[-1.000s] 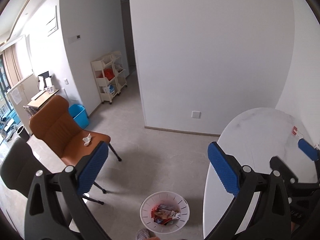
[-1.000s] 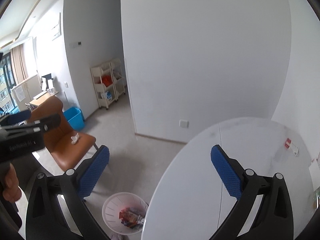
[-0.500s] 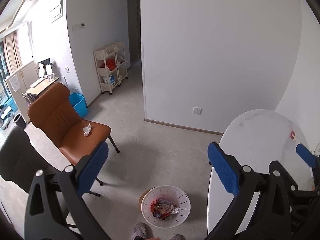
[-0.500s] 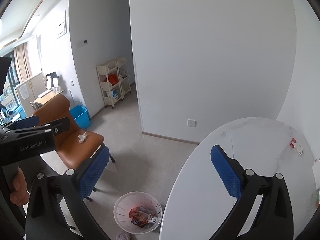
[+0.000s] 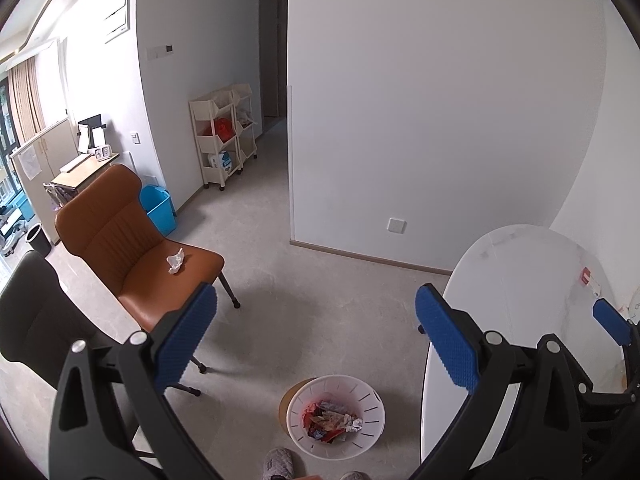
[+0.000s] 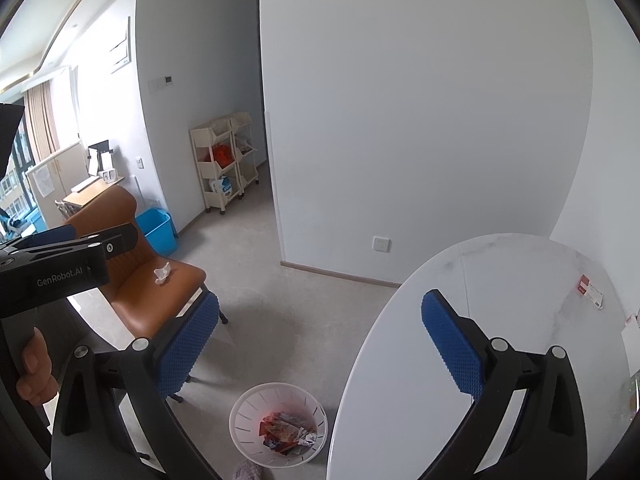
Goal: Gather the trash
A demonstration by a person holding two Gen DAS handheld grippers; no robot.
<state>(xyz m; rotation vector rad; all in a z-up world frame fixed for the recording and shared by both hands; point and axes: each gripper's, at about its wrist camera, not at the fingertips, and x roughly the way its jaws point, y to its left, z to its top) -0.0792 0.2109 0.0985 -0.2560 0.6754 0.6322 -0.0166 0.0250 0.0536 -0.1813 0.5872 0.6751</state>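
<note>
I am holding both grippers raised and empty: the left gripper (image 5: 316, 328) is standing with its fingers spread wide, and the right gripper (image 6: 320, 332) likewise. The remaining trash I am noting is a crumpled white tissue (image 5: 175, 260), lying on the seat of the orange chair (image 5: 120, 236), ahead and to the left of both sets of fingers. It is lying nearer the left gripper, in my judgement; the right is hanging over the tabletop (image 6: 500, 280). The white basket (image 5: 374, 432), already holding wrappers, is sitting on the floor below, between chair and tabletop.
</note>
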